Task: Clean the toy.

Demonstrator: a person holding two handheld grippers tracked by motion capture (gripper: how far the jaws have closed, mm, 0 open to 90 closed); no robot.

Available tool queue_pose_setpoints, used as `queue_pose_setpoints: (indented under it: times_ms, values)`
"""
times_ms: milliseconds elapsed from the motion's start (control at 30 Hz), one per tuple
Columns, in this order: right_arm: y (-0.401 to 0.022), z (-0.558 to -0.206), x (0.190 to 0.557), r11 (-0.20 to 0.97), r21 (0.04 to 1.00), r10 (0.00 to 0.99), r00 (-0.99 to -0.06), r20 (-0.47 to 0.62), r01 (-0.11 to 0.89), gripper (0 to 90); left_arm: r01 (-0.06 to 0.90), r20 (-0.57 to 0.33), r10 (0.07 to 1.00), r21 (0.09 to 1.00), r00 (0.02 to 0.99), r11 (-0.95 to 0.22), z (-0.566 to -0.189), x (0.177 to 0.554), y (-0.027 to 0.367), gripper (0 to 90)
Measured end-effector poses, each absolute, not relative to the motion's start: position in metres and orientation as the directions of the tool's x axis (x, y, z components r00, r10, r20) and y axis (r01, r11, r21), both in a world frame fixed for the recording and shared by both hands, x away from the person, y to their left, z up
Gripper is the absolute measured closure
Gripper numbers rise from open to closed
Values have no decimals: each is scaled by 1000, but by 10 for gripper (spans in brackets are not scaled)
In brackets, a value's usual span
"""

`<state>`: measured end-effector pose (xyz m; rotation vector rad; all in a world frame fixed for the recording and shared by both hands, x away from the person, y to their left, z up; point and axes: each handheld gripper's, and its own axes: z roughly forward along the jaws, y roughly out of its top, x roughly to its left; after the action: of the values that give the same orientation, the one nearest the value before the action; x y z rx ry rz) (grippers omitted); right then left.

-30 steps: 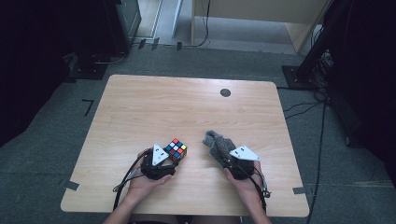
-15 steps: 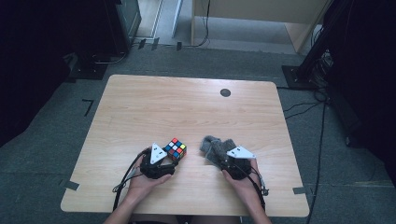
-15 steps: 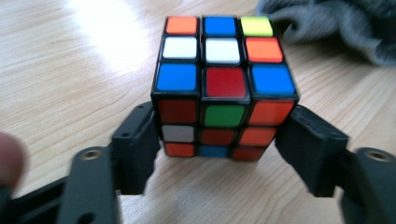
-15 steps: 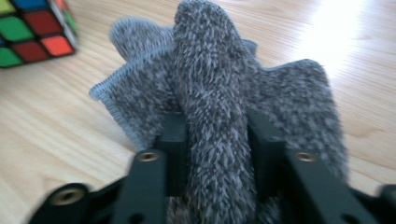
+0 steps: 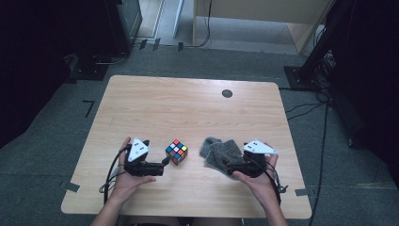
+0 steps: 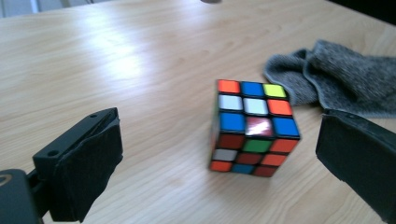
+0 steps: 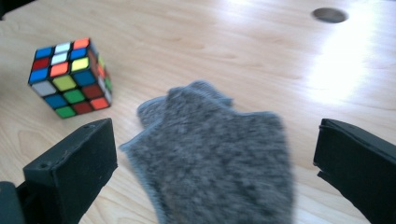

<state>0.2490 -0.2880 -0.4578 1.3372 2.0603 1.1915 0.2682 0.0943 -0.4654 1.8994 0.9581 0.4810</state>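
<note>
A scrambled colour cube [image 5: 176,152] [image 6: 254,128] [image 7: 70,77] stands on the wooden table [image 5: 188,108] near its front edge. Just right of it lies a crumpled grey cloth [image 5: 217,153] [image 7: 219,154] [image 6: 341,77]. My left gripper [image 5: 163,163] [image 6: 222,135] points at the cube; its jaws have just been opening and stand wide apart, with the cube between their lines and untouched. My right gripper [image 5: 231,165] [image 7: 215,144] hangs over the cloth's near edge; its jaws have also just been opening, and the pads [image 7: 74,168] do not press on the cloth.
A small dark round hole [image 5: 227,93] [image 7: 330,15] sits in the table top at the far right. Bare wood stretches across the far half. Dark furniture, cables and grey floor surround the table.
Both grippers have opened and let go. The left hand has drawn back to the left, away from the cube. The right hand has shifted slightly right, leaving the cloth on the table.
</note>
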Motion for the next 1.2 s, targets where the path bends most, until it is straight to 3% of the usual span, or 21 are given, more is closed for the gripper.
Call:
queue_pose_setpoints:
  times_ms: [400,667,900,1200]
  values:
    - [-348,-462,237,131,819,922,-372,107,559,0,421,-39,829,874,557,-242,-465,251,142,0]
    - [-376,-480,222,124,790,945,-314,90,600,0,476,-54,858,849,511,-229,-481,245,177,0]
    - [-400,-500,205,92,760,962,-253,98,644,0,561,-53,915,804,399,-198,-498,237,207,0]
    - [-412,-524,188,103,719,980,-192,44,688,0,609,45,927,742,373,-281,-511,229,215,0]
